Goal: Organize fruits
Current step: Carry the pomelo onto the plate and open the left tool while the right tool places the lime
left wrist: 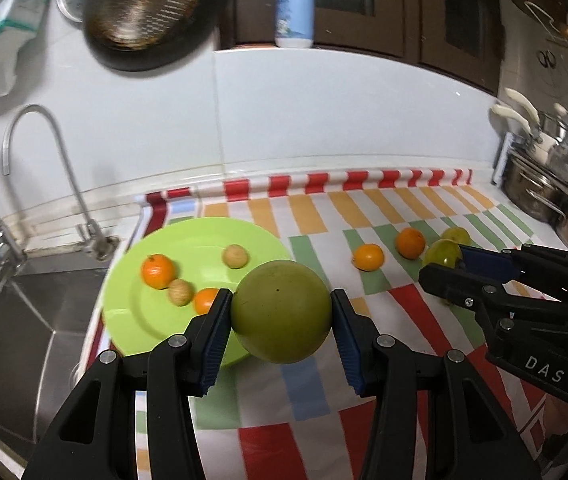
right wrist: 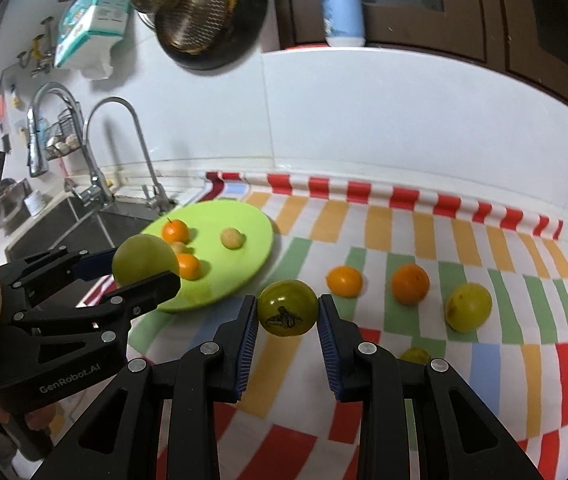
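**Both grippers loaded, fruit held above the worktop**

Left gripper [left wrist: 281, 312]: clamped on a large round pale-green fruit [left wrist: 282, 312], blue ribbed pads pressing both sides. The fruit sits in front of the near edge of the round lime-green plate [left wrist: 188, 236].

Right gripper [right wrist: 287, 314]: clamped on a smaller dark-green tomato-like fruit [right wrist: 287, 307], dried calyx facing the camera. It is held over the checked red, orange, green and blue cloth [right wrist: 403, 216] covering the worktop, just right of the plate.

On the plate: two small orange mandarins [left wrist: 158, 271] [left wrist: 206, 300] and two small tan round fruits [left wrist: 236, 256] [left wrist: 180, 292]. One tan fruit sits between the mandarins; whether they touch, cannot tell. The other lies apart toward the back.

Loose on the cloth, right of the plate:
- yellow-orange citrus [right wrist: 344, 280]
- deeper orange citrus [right wrist: 410, 283], near it
- yellow-green round fruit [right wrist: 468, 307], further right
- another small yellow-green fruit [right wrist: 415, 355], mostly hidden behind the right gripper's finger

Surroundings: stainless steel sink [left wrist: 16, 320] with a curved metal tap [left wrist: 44, 168] left of the plate, white tiled wall behind, white-and-blue plastic bottle [left wrist: 295, 4] on the ledge above, steel pots [left wrist: 543, 196] at far right.

In the right wrist view a person's fingers show under the left gripper body at lower left.
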Tool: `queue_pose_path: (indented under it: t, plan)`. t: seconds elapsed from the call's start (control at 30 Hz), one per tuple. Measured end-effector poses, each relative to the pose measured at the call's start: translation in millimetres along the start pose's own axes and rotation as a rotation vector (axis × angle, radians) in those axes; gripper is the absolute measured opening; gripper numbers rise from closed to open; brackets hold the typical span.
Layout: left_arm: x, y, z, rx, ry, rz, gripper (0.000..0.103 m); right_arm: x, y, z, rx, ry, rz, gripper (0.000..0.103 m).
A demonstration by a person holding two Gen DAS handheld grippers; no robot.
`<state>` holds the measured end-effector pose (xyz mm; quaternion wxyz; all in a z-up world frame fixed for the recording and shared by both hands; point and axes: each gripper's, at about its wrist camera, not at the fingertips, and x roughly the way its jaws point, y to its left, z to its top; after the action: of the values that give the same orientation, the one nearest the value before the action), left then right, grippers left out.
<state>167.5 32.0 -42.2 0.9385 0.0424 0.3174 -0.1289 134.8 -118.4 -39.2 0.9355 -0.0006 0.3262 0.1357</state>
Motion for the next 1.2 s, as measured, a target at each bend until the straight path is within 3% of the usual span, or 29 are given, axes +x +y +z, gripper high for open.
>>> queue_pose_path:
  t: [0.6, 1.2]
  plan:
    - [-5, 51, -3, -0.066, -0.007, 0.149, 0.048, 27, 43, 35, -0.106, -0.056, 0.108, 0.031]
    - [57, 83, -12, -0.077, 0.082, 0.164, 0.048, 107, 55, 40, -0.14, 0.059, 0.148, 0.031]
